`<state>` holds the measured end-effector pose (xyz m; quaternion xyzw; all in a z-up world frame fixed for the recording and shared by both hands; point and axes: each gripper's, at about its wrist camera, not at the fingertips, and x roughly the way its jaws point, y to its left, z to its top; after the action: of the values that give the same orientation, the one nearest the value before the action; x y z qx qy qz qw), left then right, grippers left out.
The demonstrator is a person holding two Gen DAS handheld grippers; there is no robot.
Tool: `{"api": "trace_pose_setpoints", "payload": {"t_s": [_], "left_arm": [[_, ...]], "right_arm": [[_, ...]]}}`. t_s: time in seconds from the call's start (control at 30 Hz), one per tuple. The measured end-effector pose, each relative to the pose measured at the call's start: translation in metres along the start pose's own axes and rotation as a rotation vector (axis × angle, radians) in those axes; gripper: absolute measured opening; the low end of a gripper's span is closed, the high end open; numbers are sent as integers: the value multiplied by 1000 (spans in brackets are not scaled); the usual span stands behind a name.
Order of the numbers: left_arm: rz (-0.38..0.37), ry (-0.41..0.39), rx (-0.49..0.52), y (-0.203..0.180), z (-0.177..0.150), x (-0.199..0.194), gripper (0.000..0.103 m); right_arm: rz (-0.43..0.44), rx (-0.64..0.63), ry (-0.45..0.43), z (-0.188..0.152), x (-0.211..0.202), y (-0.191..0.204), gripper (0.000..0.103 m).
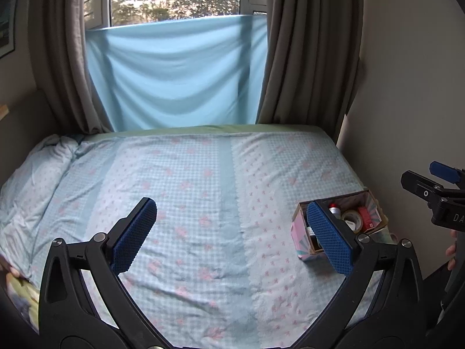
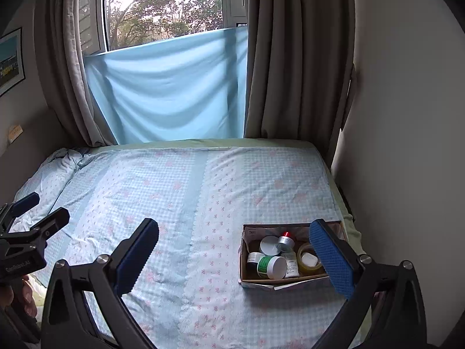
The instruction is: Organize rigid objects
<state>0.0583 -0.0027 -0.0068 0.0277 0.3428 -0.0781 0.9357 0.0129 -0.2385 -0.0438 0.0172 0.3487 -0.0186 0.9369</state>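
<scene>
A small cardboard box (image 2: 290,280) with a pink patterned outside (image 1: 299,234) sits on the bed near its right edge. It holds a white jar with a green label (image 2: 271,266), a white lid (image 2: 268,245), a small red-capped bottle (image 2: 284,241), a tape roll (image 2: 308,258) and other small containers. My left gripper (image 1: 232,232) is open and empty above the bed, left of the box. My right gripper (image 2: 235,257) is open and empty, its right finger in front of the box's right end.
The bed (image 1: 203,174) has a light blue checked cover with pink flowers. A crumpled pillow (image 1: 37,168) lies at the far left. Grey curtains (image 1: 308,58) and a blue sheet (image 1: 174,72) hang at the window behind. A wall (image 2: 407,145) runs along the right.
</scene>
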Motion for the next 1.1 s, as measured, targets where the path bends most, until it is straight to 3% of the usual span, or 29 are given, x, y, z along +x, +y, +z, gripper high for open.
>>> {"api": "trace_pose_setpoints", "payload": {"t_s": [1.1], "left_arm": [[2, -14, -14, -9, 2, 2, 103]], "right_arm": [[-8, 9, -3, 0, 3, -1, 103]]}}
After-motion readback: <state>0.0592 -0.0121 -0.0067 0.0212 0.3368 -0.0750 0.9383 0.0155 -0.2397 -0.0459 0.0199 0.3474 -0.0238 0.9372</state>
